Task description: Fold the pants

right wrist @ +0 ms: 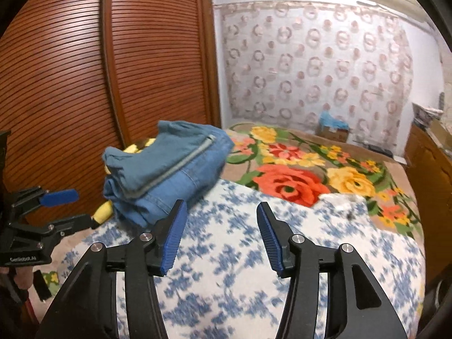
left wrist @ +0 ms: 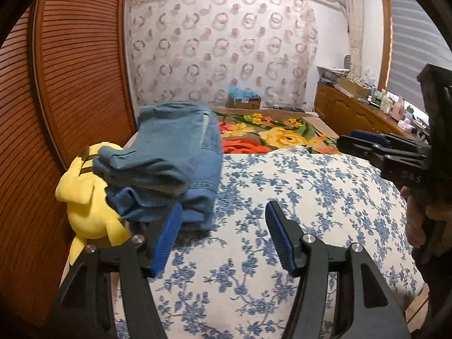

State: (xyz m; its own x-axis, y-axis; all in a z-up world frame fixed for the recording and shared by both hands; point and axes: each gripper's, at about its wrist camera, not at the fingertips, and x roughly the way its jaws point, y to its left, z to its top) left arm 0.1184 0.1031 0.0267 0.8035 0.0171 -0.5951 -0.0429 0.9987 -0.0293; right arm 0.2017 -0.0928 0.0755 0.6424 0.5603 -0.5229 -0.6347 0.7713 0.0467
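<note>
The left gripper (left wrist: 223,226) hangs above a bed with its blue-padded jaws spread wide and nothing between them; the right gripper (right wrist: 221,226) is the same, wide apart and empty, above the same blue-flowered white quilt (right wrist: 254,268). The pants (left wrist: 169,158), blue denim, lie in a thick folded bundle on the quilt's far left part, beside a brown slatted wardrobe door (right wrist: 99,70), with a yellow plush toy (left wrist: 84,197) pressed against their left side and partly under them. The left gripper's left pad sits just in front of the bundle's near edge; contact cannot be judged. Beyond lies a bright rose-patterned blanket (right wrist: 296,175). Judging by the compact stack and both free grippers, the folding looks essentially finished, with perhaps only tidying left.
</note>
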